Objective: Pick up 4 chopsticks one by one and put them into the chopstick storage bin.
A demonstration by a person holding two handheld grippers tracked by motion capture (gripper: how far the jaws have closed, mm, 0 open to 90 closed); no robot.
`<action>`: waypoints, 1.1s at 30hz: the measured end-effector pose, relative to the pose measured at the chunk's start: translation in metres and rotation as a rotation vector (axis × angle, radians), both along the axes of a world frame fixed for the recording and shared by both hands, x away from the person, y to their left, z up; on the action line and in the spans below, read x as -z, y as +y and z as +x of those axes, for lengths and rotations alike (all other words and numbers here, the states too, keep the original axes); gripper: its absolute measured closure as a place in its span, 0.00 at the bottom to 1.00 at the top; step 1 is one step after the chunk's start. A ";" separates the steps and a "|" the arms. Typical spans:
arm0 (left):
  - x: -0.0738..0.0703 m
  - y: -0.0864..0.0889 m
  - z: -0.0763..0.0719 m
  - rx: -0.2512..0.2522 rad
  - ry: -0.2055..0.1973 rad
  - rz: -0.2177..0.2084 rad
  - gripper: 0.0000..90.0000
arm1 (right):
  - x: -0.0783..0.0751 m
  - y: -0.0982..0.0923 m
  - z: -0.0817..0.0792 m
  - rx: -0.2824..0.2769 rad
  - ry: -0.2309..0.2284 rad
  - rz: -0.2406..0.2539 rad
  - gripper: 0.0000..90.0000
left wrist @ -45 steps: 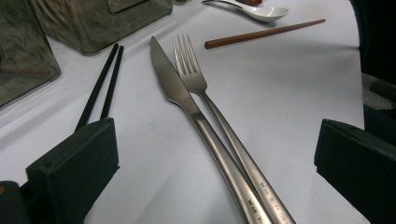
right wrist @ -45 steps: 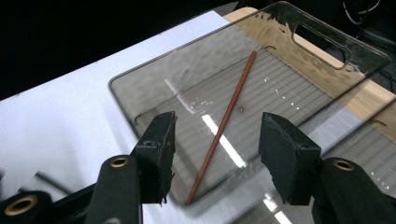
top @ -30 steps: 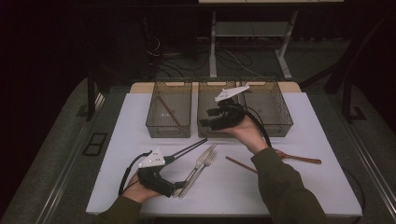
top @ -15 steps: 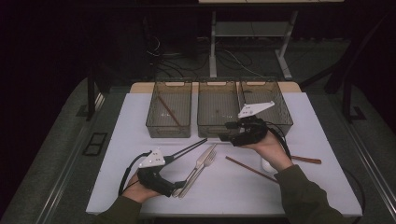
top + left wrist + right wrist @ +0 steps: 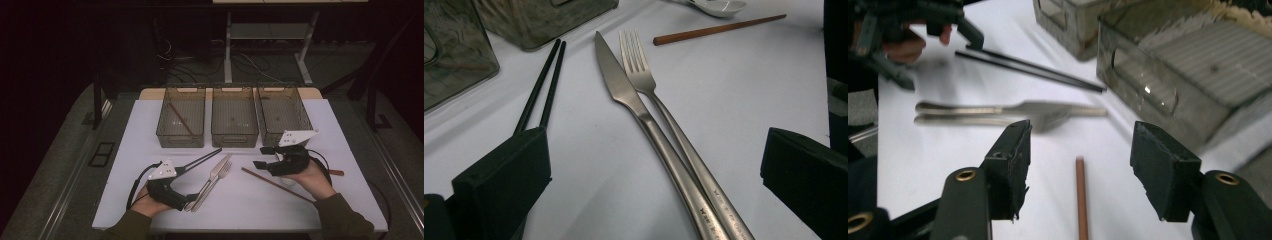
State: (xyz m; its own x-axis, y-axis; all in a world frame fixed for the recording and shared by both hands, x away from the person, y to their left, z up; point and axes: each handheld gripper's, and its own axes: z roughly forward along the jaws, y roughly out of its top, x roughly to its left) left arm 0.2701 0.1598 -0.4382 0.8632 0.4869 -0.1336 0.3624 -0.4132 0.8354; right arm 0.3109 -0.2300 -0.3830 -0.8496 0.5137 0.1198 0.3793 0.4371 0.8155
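- Right gripper [image 5: 261, 157]: jaws stand apart with nothing between the pads; in the right gripper view the brown chopstick [image 5: 1081, 197] lies on the table in line with the gap, so the gripper appears lined up to take it
- Brown chopstick [image 5: 276, 184]: flat on the white table [image 5: 250, 210], slanting, near the person's right hand, well apart from the bins
- Left bin [image 5: 181, 120]: already holds one brown stick [image 5: 181, 120], so I judge its mate on the table belongs there; the middle bin [image 5: 234, 117] and right bin [image 5: 281, 115] look empty
- Left gripper [image 5: 654, 195]: jaws wide apart, gripping nothing; it rests low on the table with the knife [image 5: 634, 107] and fork [image 5: 651, 90] handles running between its jaws
- Black chopsticks [image 5: 200, 160]: lying paired beside the left gripper, untouched
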 end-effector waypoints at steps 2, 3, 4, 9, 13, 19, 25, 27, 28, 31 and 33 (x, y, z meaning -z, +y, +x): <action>0.000 0.000 0.000 0.001 0.000 0.001 0.00 | 0.004 -0.007 -0.007 0.003 0.011 -0.008 0.46; 0.000 0.000 0.000 0.000 -0.001 0.000 0.00 | 0.005 -0.009 -0.009 0.001 0.014 -0.010 0.46; 0.000 0.000 0.000 0.000 -0.002 0.000 0.00 | 0.006 -0.013 -0.011 0.002 0.013 -0.016 0.46; -0.001 0.000 -0.001 0.009 -0.005 0.000 0.00 | 0.011 -0.031 -0.025 0.019 0.020 -0.020 0.50; -0.001 -0.001 -0.001 0.009 -0.006 -0.003 0.00 | 0.016 -0.042 -0.038 0.014 0.031 -0.042 0.54; -0.001 -0.002 -0.002 0.012 -0.008 0.001 0.00 | 0.024 -0.054 -0.050 0.024 0.048 -0.091 0.63; -0.001 -0.002 -0.002 0.014 -0.008 0.003 0.00 | 0.036 -0.067 -0.054 0.024 0.091 -0.141 0.75; -0.001 -0.002 -0.002 0.017 -0.009 0.006 0.00 | 0.038 -0.071 -0.055 0.030 0.096 -0.156 0.79; -0.001 -0.002 -0.002 0.020 -0.009 0.010 0.00 | 0.039 -0.073 -0.054 0.026 0.103 -0.159 0.80; -0.001 -0.002 -0.002 0.022 -0.009 0.011 0.00 | 0.042 -0.076 -0.055 0.028 0.107 -0.186 0.84; -0.001 -0.003 -0.002 0.023 -0.009 0.011 0.00 | 0.045 -0.077 -0.054 0.027 0.111 -0.199 0.85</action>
State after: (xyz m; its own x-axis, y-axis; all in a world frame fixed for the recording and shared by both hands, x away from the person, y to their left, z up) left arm 0.2677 0.1572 -0.4374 0.8753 0.4684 -0.1199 0.3448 -0.4308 0.8340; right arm 0.2566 -0.3071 -0.4276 -0.8224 0.5591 0.1054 0.4755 0.5737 0.6669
